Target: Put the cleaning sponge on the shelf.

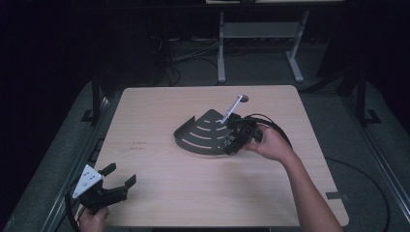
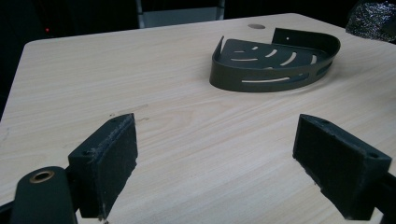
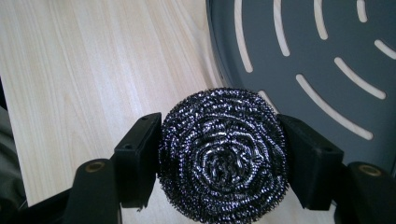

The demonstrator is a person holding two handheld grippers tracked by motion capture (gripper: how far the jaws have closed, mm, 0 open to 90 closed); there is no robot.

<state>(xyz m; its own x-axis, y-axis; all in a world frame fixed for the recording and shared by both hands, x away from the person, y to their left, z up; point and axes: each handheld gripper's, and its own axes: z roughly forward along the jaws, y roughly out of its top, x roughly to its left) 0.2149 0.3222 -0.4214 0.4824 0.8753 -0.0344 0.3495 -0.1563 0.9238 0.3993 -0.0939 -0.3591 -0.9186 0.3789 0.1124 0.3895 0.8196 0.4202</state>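
Note:
A round steel-wool scourer [image 3: 223,154] is clamped between the jaws of my right gripper [image 3: 223,161]. It hangs over the near rim of a dark grey quarter-round shelf [image 3: 299,56] with curved slots. In the high view the shelf [image 1: 203,135] lies mid-table and the right gripper [image 1: 232,145] is at its right edge, held by a hand. My left gripper [image 1: 122,173] stands open with nothing in it at the table's front left corner. In its own view the left gripper [image 2: 215,158] faces the shelf [image 2: 275,63] from well away.
A thin pale bar [image 1: 232,107] lies behind the shelf, running to a round hole [image 1: 243,97] in the wooden table [image 1: 159,193]. A black cable [image 1: 275,126] loops behind the right hand. Beyond the table are a dark floor and a desk frame [image 1: 261,34].

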